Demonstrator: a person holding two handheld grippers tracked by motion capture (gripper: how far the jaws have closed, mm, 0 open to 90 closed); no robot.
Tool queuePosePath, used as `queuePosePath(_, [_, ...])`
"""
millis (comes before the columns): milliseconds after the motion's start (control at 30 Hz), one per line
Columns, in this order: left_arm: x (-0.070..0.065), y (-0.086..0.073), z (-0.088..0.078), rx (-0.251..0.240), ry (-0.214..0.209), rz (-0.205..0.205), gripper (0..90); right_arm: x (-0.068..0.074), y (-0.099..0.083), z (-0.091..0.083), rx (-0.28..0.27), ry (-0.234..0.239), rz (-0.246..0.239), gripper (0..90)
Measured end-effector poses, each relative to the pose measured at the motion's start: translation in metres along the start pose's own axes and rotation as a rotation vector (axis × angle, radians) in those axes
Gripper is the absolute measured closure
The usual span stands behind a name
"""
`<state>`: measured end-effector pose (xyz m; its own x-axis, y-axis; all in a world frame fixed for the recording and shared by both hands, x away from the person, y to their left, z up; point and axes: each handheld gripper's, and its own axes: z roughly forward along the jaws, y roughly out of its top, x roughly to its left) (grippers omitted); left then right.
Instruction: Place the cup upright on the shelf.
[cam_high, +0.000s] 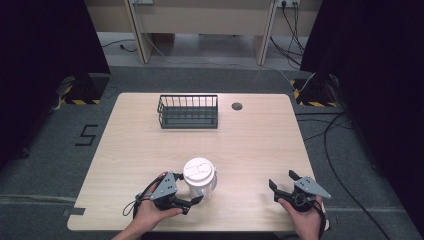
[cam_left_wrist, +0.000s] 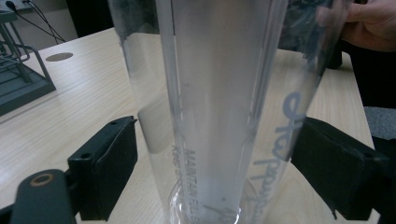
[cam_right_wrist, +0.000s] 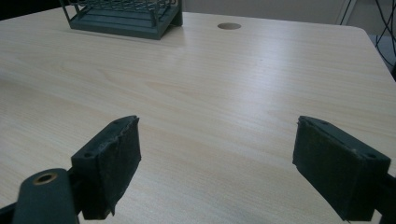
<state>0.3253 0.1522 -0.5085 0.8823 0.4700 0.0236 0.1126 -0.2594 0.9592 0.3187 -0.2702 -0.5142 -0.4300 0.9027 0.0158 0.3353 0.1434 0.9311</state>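
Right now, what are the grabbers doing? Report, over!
Left gripper open around clear cup, jaws not squeezing. Right gripper open, empty. Wire basket far back, path clear.

We lose the clear cup's (cam_left_wrist: 219, 93) lid past the top edge, its lettering too blurred to read, wire basket (cam_left_wrist: 21, 79) cut off left

Overhead forward-down view; two low tool cameras, shared basket (cam_high: 188, 111).

Clear plastic cup (cam_high: 201, 184) with a white lid (cam_high: 198, 169) and bluish-grey lettering, dark green-grey wire basket (cam_high: 188, 111) by the far edge, light wood-grain table (cam_high: 260, 145), black gripper jaws.
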Motion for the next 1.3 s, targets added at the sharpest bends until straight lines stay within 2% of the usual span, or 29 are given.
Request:
queuePosePath(367, [0.000, 0.001, 0.014, -0.003, -0.008, -0.003, 14.3, 0.000, 0.000, 0.000, 0.003, -0.001, -0.004, 15.7])
queuePosePath(800, [-0.001, 0.000, 0.016, -0.006, -0.013, -0.013, 17.3, 0.000, 0.000, 0.001, 0.006, 0.000, -0.004, 15.8])
queuePosePath(1033, [-0.001, 0.005, 0.016, 0.009, -0.023, 0.004, 17.5, 0.000, 0.000, 0.001, 0.005, 0.001, -0.003, 15.8])
queuePosePath(1300, [0.001, 0.013, 0.017, 0.006, -0.007, 0.026, 17.6, -0.001, 0.000, 0.000, 0.004, 0.001, -0.001, 15.7])
